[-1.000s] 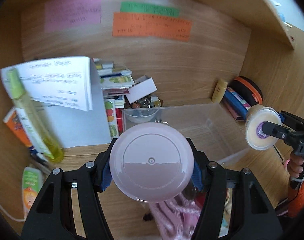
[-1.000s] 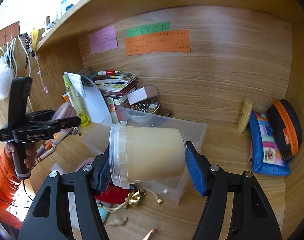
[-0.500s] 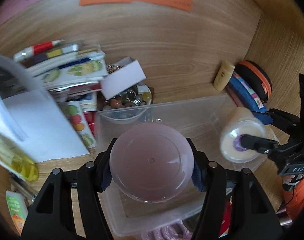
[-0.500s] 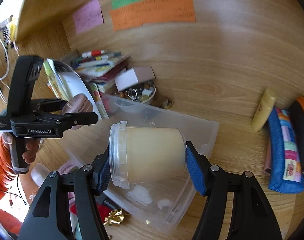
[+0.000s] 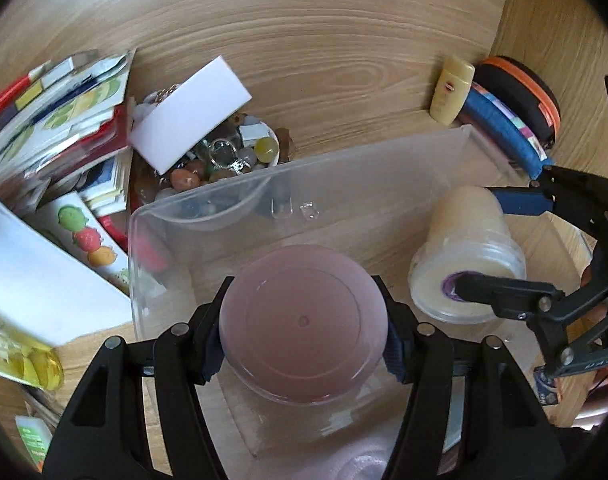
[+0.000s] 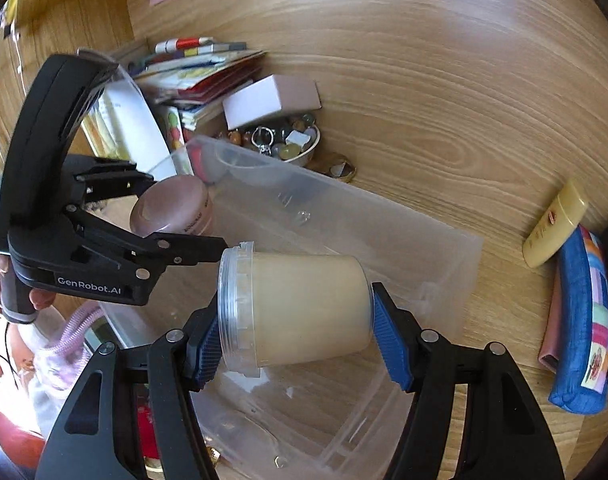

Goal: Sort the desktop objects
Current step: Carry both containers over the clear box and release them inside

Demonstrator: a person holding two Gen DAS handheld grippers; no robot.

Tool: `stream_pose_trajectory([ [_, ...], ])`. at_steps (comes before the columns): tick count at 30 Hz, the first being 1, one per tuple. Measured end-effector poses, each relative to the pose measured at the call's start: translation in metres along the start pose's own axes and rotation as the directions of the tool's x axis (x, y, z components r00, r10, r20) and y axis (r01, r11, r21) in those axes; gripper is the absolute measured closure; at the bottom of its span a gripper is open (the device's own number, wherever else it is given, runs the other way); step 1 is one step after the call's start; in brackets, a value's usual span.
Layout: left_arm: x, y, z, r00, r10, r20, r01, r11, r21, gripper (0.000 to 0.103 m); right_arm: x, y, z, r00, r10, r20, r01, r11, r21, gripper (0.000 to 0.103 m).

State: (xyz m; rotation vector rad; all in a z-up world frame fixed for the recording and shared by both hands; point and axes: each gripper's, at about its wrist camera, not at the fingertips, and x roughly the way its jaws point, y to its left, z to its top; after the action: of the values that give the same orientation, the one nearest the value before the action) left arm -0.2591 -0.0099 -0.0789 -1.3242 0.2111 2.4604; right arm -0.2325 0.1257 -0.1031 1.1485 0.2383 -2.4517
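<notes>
My left gripper [image 5: 302, 340] is shut on a pink round jar [image 5: 302, 322] and holds it inside the clear plastic bin [image 5: 344, 164], low over its floor. My right gripper [image 6: 296, 340] is shut on a cream-filled clear jar [image 6: 300, 308], lying sideways between the fingers, over the same bin [image 6: 444, 256]. The cream jar [image 5: 466, 256] also shows in the left wrist view at the bin's right side. The pink jar [image 6: 172, 210] shows in the right wrist view at the bin's left end.
A bowl of small trinkets [image 5: 224, 160] and a white box [image 5: 190, 114] lie behind the bin. A stack of books [image 5: 60, 120] sits at the left. A yellow tube [image 6: 554, 226] and colourful pouches [image 6: 582, 320] lie at the right. The wooden back wall is close.
Both grippers have moved forward and down into the clear bin with their jars. The cream jar and pink jar now sit much lower and closer together.
</notes>
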Motion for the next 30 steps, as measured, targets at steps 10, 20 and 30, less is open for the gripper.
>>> stream_pose_trajectory([
  [10,0.018,0.003,-0.007,1.0,0.025,-0.015,-0.024,0.998,0.05,0.039,0.013,0.006,-0.004,0.998,-0.031,-0.047,0.029,0.999,-0.034,0.04],
  [20,-0.012,-0.01,-0.007,0.996,0.065,0.066,-0.07,0.994,0.081,0.026,-0.027,0.0,-0.004,0.996,-0.072,0.052,0.073,0.997,-0.026,0.035],
  [30,-0.068,-0.021,-0.018,0.976,0.106,0.189,-0.119,0.991,0.061,0.009,-0.086,0.008,-0.015,0.983,-0.123,0.14,0.121,0.992,0.02,0.021],
])
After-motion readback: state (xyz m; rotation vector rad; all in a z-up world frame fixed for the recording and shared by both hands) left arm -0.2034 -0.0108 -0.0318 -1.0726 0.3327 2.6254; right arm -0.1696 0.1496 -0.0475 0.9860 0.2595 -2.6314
